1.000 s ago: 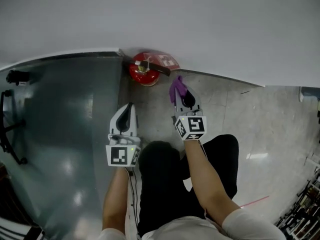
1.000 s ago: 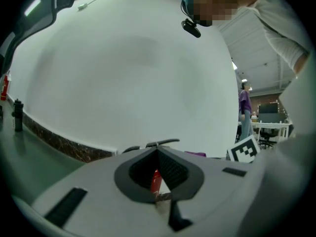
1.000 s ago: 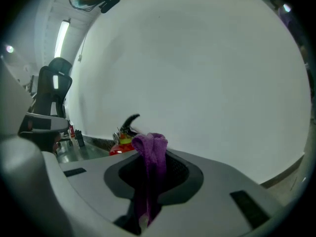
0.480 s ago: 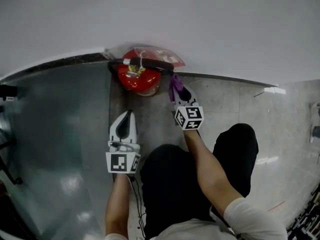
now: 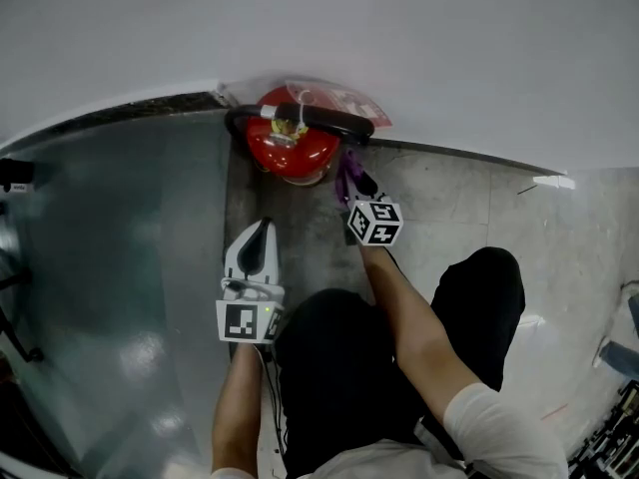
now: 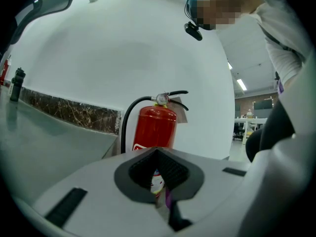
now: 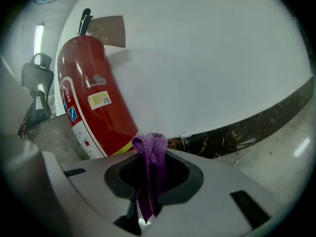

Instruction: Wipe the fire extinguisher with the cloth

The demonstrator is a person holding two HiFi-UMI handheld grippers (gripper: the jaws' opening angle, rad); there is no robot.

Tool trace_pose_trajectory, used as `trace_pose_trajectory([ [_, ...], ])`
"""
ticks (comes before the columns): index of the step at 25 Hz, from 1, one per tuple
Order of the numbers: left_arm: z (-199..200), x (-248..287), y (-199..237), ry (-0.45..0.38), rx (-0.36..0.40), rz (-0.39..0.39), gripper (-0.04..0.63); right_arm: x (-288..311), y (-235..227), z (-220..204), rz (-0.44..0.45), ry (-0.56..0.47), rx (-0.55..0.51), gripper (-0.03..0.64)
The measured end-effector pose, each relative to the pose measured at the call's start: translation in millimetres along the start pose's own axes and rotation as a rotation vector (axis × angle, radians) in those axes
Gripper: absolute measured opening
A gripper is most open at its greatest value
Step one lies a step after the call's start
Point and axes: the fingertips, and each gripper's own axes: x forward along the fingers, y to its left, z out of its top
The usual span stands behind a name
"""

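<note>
- The right hand-held gripper [image 5: 351, 182] pinches the purple cloth [image 7: 150, 154] just beside the red fire extinguisher [image 5: 292, 150], which stands against the wall [image 5: 419, 38]; a hard push could topple it.
- The left hand-held gripper [image 5: 262, 232], closed and empty, steadies nothing.

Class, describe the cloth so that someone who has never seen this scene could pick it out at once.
Find the white wall and the red fire extinguisher standing at its foot. Beside the extinguisher, the right gripper is clamped on the cloth. It is the only purple, floppy thing there, bunched up above the grey jaws.
</note>
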Motion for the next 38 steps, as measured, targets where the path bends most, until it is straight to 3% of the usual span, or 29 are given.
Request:
trace_pose_trajectory([
  [4,4,-2,0,-0.010,0.030,-0.016,0.005,7,-1,-8,0.006,0.007,0.065,0.066],
  [10,2,-1,-7,0.024,-0.026,-0.032,0.005,15,21,-4,0.080,0.000,0.104,0.066],
  [20,13,-5,-2,-0.006,-0.036,-0.008,0.005,-2,44,27,0.163,-0.027,0.188,0.066],
  [29,26,-11,4,-0.042,-0.029,0.031,0.005,-22,66,89,0.243,-0.055,0.126,0.066],
  [38,37,-12,-5,-0.035,-0.028,0.028,0.005,-54,92,126,0.325,-0.095,0.137,0.066],
])
